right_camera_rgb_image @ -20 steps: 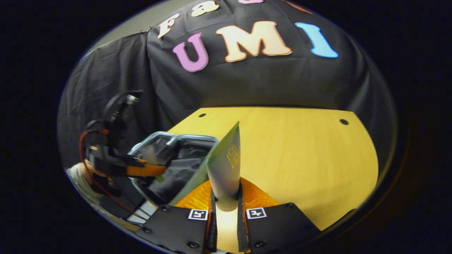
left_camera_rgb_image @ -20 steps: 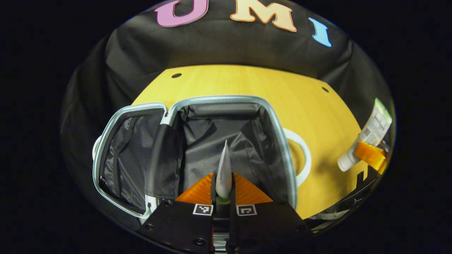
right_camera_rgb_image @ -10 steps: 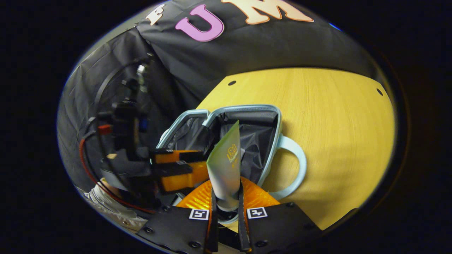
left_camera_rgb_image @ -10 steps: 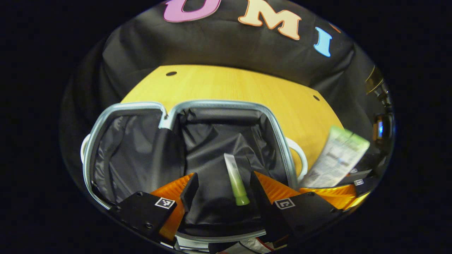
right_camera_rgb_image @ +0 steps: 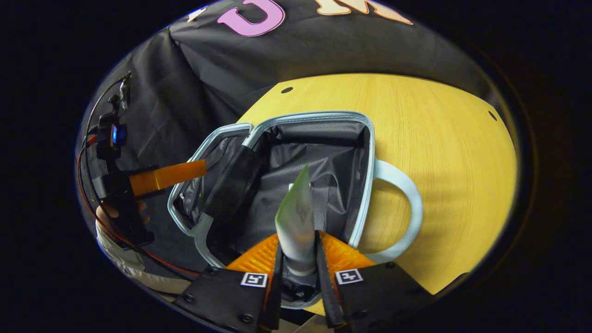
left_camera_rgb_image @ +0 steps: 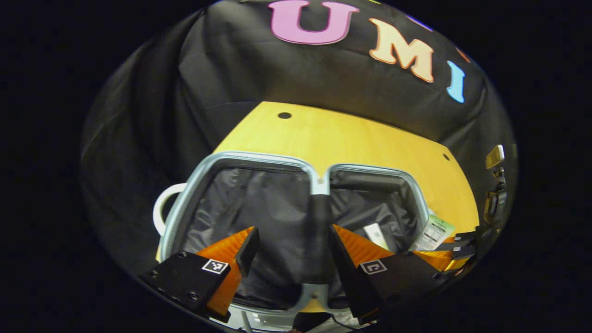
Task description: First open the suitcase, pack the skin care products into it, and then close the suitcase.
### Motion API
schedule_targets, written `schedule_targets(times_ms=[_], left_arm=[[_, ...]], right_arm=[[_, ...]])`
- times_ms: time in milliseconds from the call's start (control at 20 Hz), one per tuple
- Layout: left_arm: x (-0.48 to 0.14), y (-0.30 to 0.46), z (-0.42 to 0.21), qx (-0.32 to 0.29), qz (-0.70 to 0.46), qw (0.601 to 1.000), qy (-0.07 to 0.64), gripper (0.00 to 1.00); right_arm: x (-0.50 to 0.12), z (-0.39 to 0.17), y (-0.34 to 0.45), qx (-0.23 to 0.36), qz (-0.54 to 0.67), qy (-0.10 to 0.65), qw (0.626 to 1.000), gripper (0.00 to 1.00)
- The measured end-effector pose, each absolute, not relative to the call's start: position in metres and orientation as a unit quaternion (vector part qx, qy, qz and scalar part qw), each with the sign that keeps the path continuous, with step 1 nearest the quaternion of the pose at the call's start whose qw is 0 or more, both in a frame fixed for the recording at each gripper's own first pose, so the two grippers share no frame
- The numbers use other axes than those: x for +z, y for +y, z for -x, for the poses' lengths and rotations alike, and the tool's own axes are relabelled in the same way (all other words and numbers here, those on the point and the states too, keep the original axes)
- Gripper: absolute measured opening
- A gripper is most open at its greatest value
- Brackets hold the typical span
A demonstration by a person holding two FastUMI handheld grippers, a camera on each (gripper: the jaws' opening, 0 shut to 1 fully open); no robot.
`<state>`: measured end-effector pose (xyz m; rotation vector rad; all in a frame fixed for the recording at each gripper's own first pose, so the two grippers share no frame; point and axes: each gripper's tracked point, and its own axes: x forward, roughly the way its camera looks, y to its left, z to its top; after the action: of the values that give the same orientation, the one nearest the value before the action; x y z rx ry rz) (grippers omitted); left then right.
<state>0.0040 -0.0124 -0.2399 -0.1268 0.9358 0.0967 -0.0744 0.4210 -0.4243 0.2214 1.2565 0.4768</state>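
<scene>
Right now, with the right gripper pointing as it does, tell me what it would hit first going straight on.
Probably the suitcase's black lining. The right gripper, shut on a tube, points down into the open suitcase; nothing shows between tube tip and lining, though depth is unclear.

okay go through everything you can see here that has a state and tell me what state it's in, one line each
suitcase: open, both halves flat on the table.
right gripper: shut on the green-topped tube, over the suitcase's right half.
green-topped tube: held upright, not yet released.
left gripper: open, holding nothing, over the suitcase.
small tube: lying in the suitcase.
table: carrying the suitcase.
</scene>
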Motion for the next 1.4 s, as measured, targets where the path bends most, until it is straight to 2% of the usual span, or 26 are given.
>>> schedule_targets(times_ms=[150, 200, 400, 600, 850, 1000, 1050, 1100, 1150, 1300, 1400], left_arm=[[-0.245, 0.041, -0.006, 0.082, 0.062, 0.892, 0.440, 0.88], [-0.245, 0.057, -0.007, 0.094, 0.062, 0.892, 0.437, 0.88], [-0.251, 0.131, -0.008, 0.148, 0.068, 0.888, 0.430, 0.87], [-0.266, 0.191, -0.006, 0.188, 0.085, 0.876, 0.436, 0.87], [-0.307, 0.216, -0.008, 0.199, 0.090, 0.859, 0.464, 0.87], [-0.331, 0.213, -0.004, 0.184, 0.113, 0.842, 0.495, 0.84], [-0.332, 0.220, -0.003, 0.184, 0.117, 0.839, 0.498, 0.78], [-0.335, 0.226, -0.004, 0.190, 0.117, 0.838, 0.498, 0.67], [-0.336, 0.225, -0.003, 0.192, 0.117, 0.835, 0.501, 0.63], [-0.342, 0.211, -0.005, 0.184, 0.117, 0.833, 0.509, 0.15], [-0.324, 0.206, -0.008, 0.180, 0.114, 0.840, 0.499, 0.05]], right_arm=[[-0.418, 0.064, 0.431, 0.214, -0.101, 0.564, 0.791, 0.90], [-0.415, 0.060, 0.429, 0.211, -0.093, 0.557, 0.798, 0.97], [-0.390, 0.050, 0.450, 0.223, -0.137, 0.533, 0.805, 0.97], [-0.377, 0.039, 0.457, 0.226, -0.132, 0.509, 0.820, 0.97], [-0.373, 0.034, 0.457, 0.215, -0.122, 0.497, 0.832, 0.97], [-0.371, 0.034, 0.451, 0.203, -0.122, 0.494, 0.837, 0.97], [-0.370, 0.032, 0.448, 0.199, -0.122, 0.491, 0.839, 0.97], [-0.369, 0.031, 0.444, 0.196, -0.120, 0.488, 0.842, 0.97], [-0.369, 0.030, 0.442, 0.192, -0.119, 0.485, 0.845, 0.97], [-0.365, 0.027, 0.431, 0.185, -0.117, 0.475, 0.852, 0.97], [-0.361, 0.023, 0.423, 0.183, -0.118, 0.462, 0.860, 0.97]])
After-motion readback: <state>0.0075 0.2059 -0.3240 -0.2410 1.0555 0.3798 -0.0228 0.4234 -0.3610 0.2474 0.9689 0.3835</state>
